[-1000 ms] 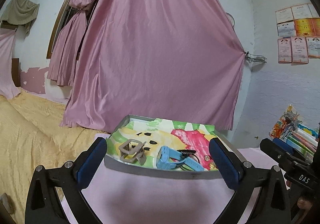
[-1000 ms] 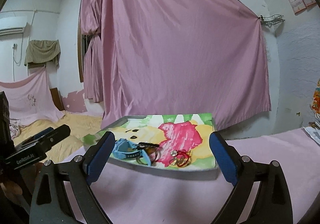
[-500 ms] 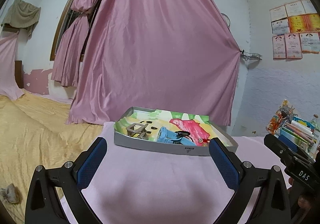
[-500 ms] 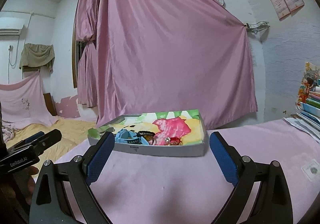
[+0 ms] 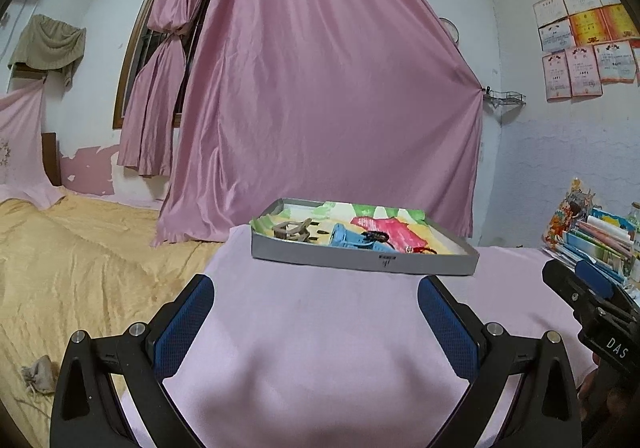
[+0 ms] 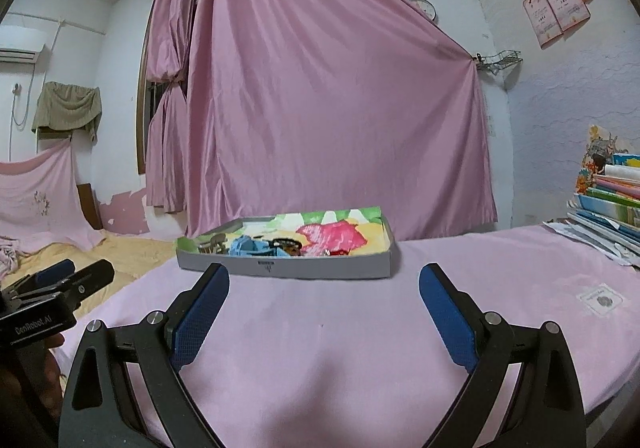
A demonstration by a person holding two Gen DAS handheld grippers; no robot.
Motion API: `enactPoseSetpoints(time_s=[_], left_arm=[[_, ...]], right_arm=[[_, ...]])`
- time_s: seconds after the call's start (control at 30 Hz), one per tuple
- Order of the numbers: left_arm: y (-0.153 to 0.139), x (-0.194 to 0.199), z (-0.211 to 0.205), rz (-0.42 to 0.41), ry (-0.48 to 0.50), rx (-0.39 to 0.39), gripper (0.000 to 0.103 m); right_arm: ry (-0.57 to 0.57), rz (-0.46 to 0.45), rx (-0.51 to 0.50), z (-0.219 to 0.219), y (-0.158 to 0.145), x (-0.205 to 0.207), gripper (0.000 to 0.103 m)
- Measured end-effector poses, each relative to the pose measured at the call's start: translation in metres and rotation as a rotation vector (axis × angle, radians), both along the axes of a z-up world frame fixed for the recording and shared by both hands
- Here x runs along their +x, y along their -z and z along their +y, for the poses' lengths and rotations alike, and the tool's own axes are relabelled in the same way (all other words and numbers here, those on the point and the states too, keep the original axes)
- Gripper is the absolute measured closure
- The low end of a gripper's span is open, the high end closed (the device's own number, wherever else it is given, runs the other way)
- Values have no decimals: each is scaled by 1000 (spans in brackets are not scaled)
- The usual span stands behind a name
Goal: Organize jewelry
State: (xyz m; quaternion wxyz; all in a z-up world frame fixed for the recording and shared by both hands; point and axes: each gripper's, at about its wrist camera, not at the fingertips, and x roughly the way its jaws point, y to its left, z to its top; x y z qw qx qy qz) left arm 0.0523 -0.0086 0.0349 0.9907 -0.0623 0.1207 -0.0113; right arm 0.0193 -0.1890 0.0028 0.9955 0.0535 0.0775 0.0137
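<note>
Inside the grey tray [image 5: 360,262], small rings and red cords blur behind a blue hair clip [image 5: 352,240] and a beige claw clip [image 5: 290,231]. Left gripper [image 5: 316,324] and right gripper [image 6: 324,312] hang spread and empty over bare pink cloth [image 6: 340,332], well short of the tray.

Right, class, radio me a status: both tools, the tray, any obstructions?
Left tool open, empty. Right tool open, empty. Tray on pink cloth, jewelry inside. Nothing between tools and tray.
</note>
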Motion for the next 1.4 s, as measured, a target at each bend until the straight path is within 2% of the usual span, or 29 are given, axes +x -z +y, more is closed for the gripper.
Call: enactPoseSetpoints(time_s=[1.4], left_arm=[[2, -3, 7, 11, -3, -18, 1]], right_arm=[[-3, 26, -11, 7, 2, -1, 9]])
